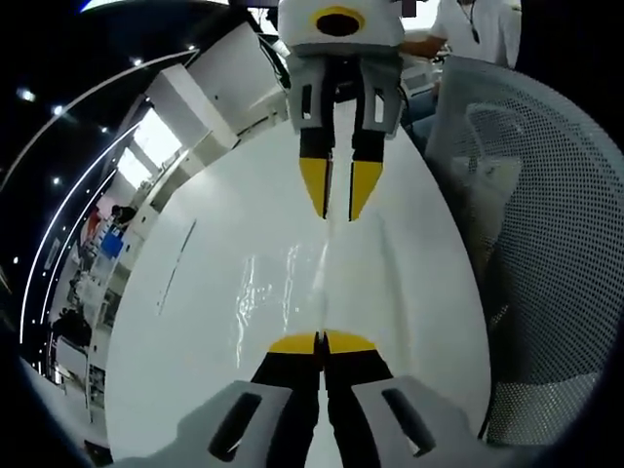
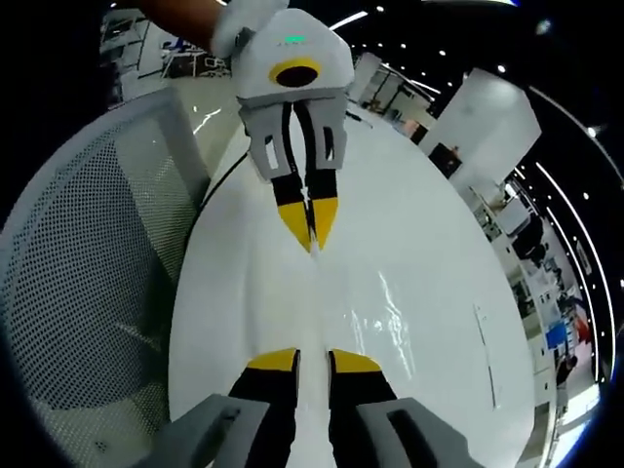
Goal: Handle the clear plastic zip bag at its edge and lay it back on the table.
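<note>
- We see the clear plastic zip bag (image 1: pixel 292 292) stretched between the two tools over the glossy white tabletop (image 1: pixel 195 292); it shows mostly as glare and creases, and its outline is hard to trace.
- The left hand-held gripper (image 1: pixel 319 342), yellow-tipped with black fingers, has its jaws pressed together on the bag's near edge, so we judge it clamped on the bag.
- The right hand-held gripper (image 1: pixel 337 216) comes into the left gripper view from the far side, tips pointing back at the left one. In its own view (image 2: pixel 314 358) a narrow gap shows between its tips, and we cannot tell whether film is held there.
- Key relation: the bag's long axis runs along the line joining the two hand-held grippers, each at an opposite end, so neither is nearer to it.
- A grey mesh office chair back (image 1: pixel 546 244) stands beside the tabletop, off to one side of the bag.
- We cannot tell whether the bag's middle touches the tabletop or hangs just above it.
- Judgement: laying it back calls for lowering both ends evenly along that axis, then releasing.
</note>
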